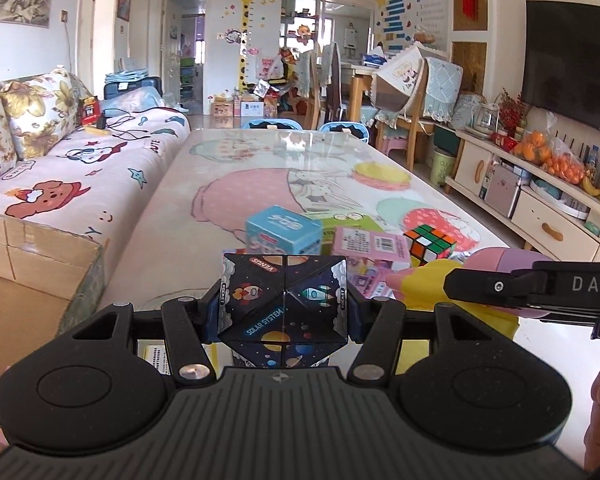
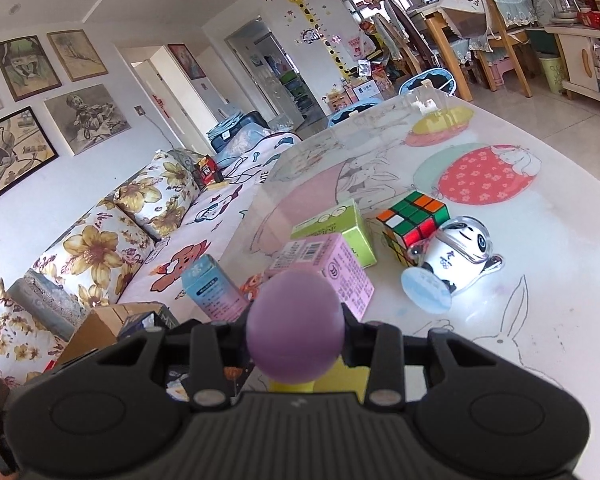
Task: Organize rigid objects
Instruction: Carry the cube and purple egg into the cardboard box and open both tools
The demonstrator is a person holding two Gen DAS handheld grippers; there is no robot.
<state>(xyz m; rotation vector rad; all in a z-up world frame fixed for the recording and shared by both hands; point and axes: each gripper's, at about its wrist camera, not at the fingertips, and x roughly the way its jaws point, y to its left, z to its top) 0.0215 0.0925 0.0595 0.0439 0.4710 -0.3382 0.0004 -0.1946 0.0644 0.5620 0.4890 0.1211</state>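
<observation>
- Two grips: my left gripper [image 1: 284, 300] clamps a dark folding space-print cube [image 1: 283, 300] reading "SOLAR SYSTEM", "VENUS", "ROCKET", above the worktop [image 1: 228, 184].
- My right gripper [image 2: 296, 334], marked "DAS", is closed on a purple-headed, yellow-bodied plastic toy [image 2: 296, 332].
- Small cartons' print is illegible.

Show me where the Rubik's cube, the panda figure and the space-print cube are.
Rubik's cube [image 2: 414, 218]: right wrist view, its top face.
Panda figure [image 2: 454, 262]: right wrist view, its white belly.
Space-print cube [image 1: 284, 300]: left wrist view, its front face.
</observation>
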